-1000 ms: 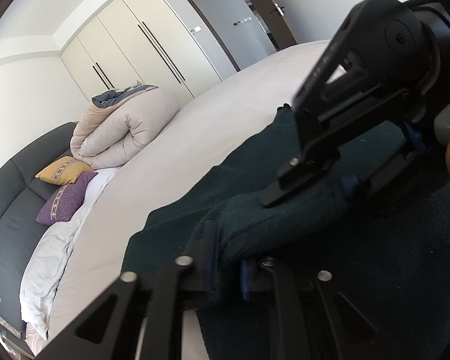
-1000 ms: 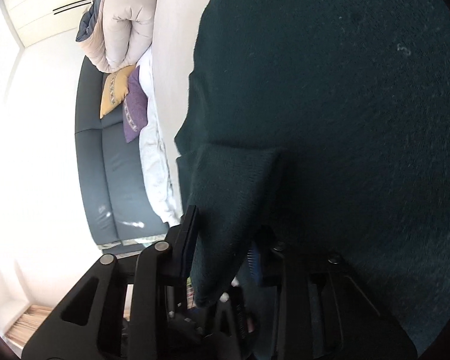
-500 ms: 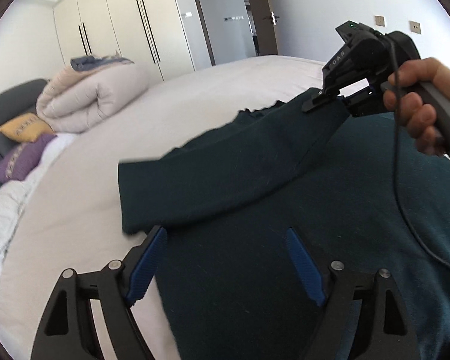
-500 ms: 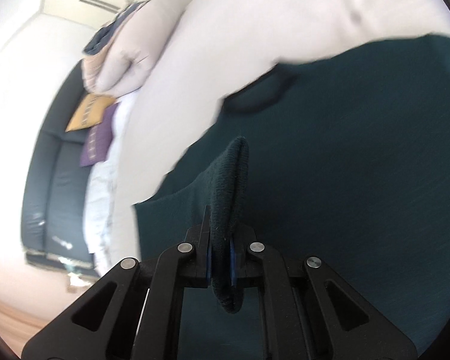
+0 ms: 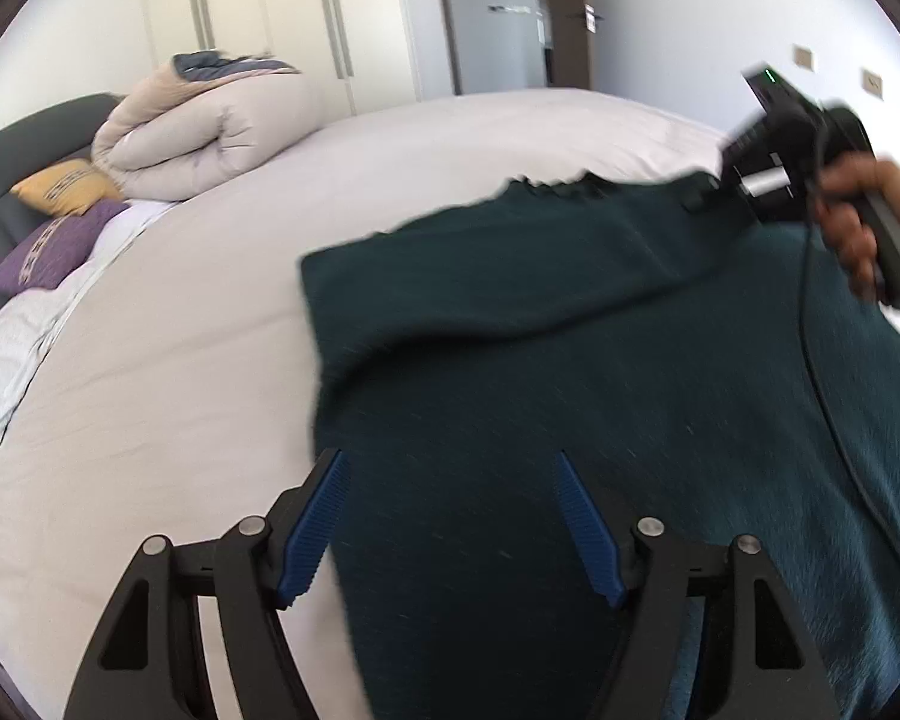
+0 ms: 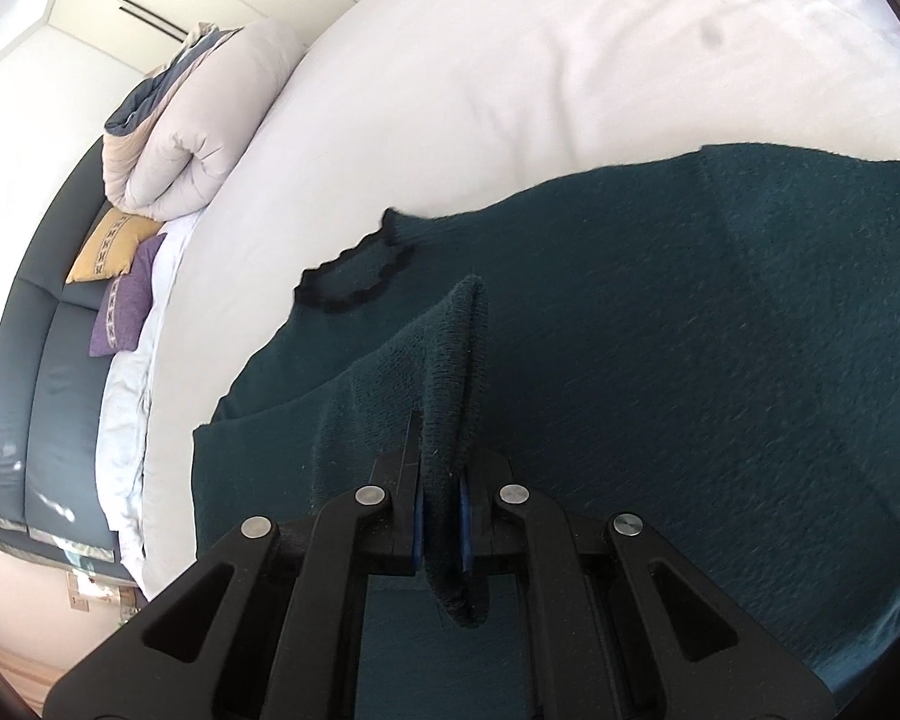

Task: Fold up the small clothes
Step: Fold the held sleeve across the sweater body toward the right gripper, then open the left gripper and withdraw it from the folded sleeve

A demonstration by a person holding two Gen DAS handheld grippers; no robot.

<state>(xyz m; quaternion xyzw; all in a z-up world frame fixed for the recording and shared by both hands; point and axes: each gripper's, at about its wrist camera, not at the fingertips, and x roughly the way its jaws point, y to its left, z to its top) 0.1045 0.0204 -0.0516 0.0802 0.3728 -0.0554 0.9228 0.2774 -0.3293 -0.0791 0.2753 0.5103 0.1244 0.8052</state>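
A dark green knit sweater (image 5: 600, 372) lies spread on the white bed (image 5: 180, 360). My left gripper (image 5: 450, 516) is open and empty, hovering over the sweater's near edge. My right gripper (image 6: 441, 516) is shut on a sleeve cuff (image 6: 456, 360) of the sweater and holds it up over the body. In the left wrist view the right gripper (image 5: 744, 180) is at the far right, with the sleeve stretched from it across the sweater. The sweater's neckline (image 6: 354, 276) shows in the right wrist view.
A rolled beige duvet (image 5: 204, 126) lies at the head of the bed, with a yellow pillow (image 5: 66, 192) and a purple pillow (image 5: 48, 246) beside it. A dark grey headboard (image 6: 36, 360) runs along the left. Wardrobes and a door stand behind.
My left gripper has let go of the sweater, opened and drawn back. My right gripper has carried the sleeve away to the right, across the sweater's body.
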